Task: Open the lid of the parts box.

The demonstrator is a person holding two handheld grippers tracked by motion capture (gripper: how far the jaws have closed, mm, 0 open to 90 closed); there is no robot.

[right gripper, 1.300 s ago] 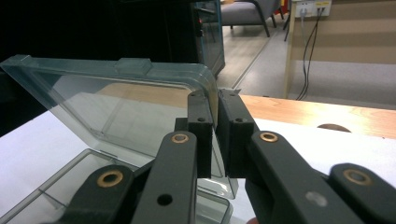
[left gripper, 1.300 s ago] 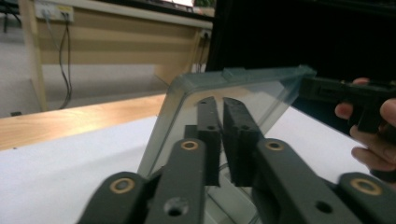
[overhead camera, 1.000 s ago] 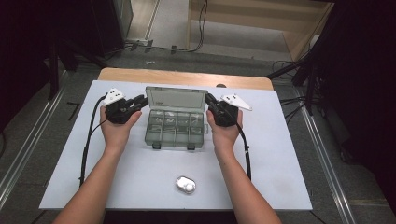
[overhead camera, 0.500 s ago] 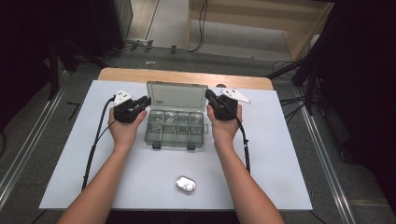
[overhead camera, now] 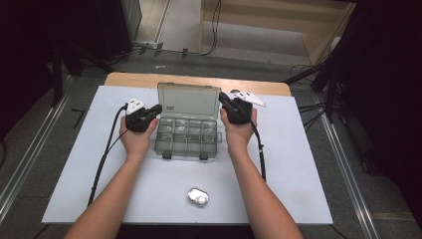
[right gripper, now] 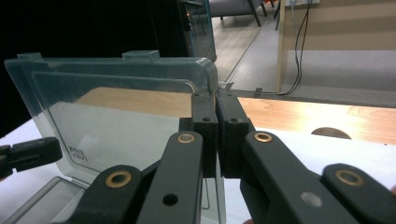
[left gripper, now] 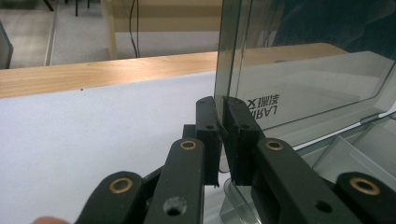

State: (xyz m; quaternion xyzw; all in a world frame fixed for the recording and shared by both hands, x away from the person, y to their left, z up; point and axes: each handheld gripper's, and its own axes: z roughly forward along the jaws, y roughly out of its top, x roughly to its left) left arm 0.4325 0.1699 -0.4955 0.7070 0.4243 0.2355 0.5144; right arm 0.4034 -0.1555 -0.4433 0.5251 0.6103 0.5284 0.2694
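Lid [overhead camera: 189, 101] of organizer box [overhead camera: 186, 133], frame centre, stands near upright now; half a second back it lay lower. Left gripper [overhead camera: 151, 111] clamped on lid's left edge, right gripper [overhead camera: 225, 101] on right edge. Compartments exposed; opening nearly done, I reckon.

Your arms are bare, no sleeves. Your left gripper [overhead camera: 152, 110] and right gripper [overhead camera: 224, 98] have black jaws with brass-ringed pivots, grey plates and black cables.
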